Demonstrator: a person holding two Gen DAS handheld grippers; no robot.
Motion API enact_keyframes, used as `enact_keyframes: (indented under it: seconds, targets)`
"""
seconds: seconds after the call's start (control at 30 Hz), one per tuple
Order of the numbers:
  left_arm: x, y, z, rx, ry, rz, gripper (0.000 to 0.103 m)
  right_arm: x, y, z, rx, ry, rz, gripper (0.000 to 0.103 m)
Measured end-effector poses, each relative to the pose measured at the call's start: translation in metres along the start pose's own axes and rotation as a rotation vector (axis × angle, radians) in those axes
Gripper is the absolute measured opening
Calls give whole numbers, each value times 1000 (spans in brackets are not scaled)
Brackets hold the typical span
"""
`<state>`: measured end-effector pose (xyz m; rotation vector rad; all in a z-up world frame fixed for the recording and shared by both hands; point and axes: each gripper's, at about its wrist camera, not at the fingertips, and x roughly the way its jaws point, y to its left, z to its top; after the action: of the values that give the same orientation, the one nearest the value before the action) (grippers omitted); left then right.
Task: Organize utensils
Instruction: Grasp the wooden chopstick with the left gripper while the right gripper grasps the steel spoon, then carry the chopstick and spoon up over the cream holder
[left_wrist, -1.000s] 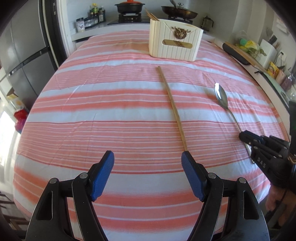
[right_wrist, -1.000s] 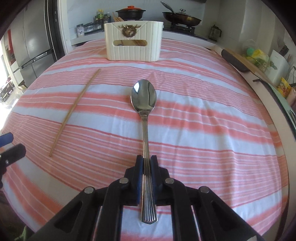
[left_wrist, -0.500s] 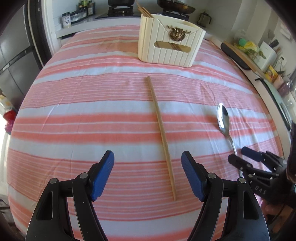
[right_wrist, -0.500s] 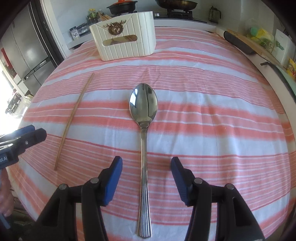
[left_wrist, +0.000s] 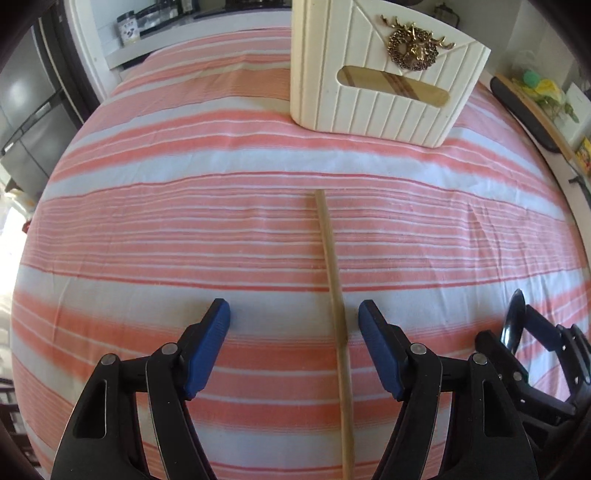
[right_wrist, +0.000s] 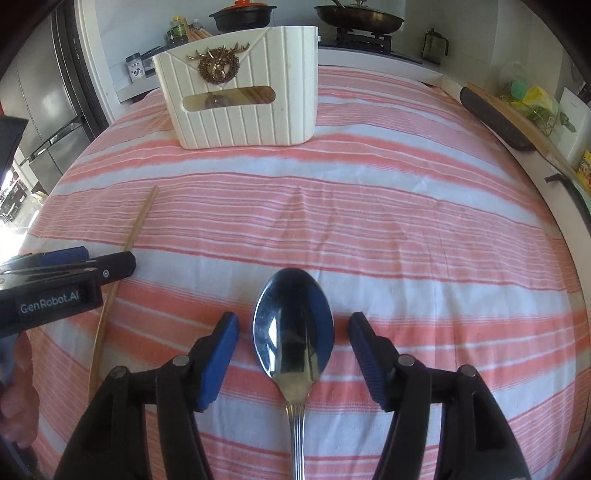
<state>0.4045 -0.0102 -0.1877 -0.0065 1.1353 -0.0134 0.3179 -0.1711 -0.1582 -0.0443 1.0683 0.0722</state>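
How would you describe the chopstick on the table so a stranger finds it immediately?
Start at the cream utensil box on the striped tablecloth. In front of it lie two utensils. The chopstick is the thin, straight wooden stick left of the shiny metal spoon.

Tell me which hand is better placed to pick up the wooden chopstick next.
Left. The chopstick lies between the open left tongs. The right tongs, jaws just opened, straddle the spoon instead.

- A pink-and-white striped tablecloth (right_wrist: 406, 229) is spread over the table.
- A black pot with an orange lid (right_wrist: 242, 14) and a dark frying pan (right_wrist: 358, 18) are seen on the stove behind.
- A steel fridge (right_wrist: 40, 110) is seen at the left.
- Jars (left_wrist: 129, 27) are lined up on the counter.
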Motion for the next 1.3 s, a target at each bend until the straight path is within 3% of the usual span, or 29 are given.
enact_keyframes:
  seconds: [0.03,0.1,0.17,0.23,0.33,0.47,0.77,1.07,1.3]
  targets:
    - [2,-3,2,10,-3,11,73,0,0,0,-1,-3,-5,64]
    - [3,-9,6,29,-24,20,62,-1,2,-1,1,-11,-31,55]
    - [2,-13,9,49,-46,5,28,-2,1,-1,5,-31,-50,41]
    - [1,-14,9,56,-49,-13,6,-2,0,0,14,-39,-45,41]
    - [-7,-6,7,30,-57,-53,5,-8,-9,0,57,-76,27,41]
    - [-42,9,4,11,-147,-90,5,-35,-20,1,93,-157,120,41]
    - [-161,34,-28,32,-386,-188,5,-127,-24,-1,44,-322,240,41]
    - [-214,50,-54,21,-538,-270,5,-184,-15,-3,0,-448,262,41]
    - [-221,61,-53,-11,-559,-291,5,-196,-9,3,-19,-463,258,41]
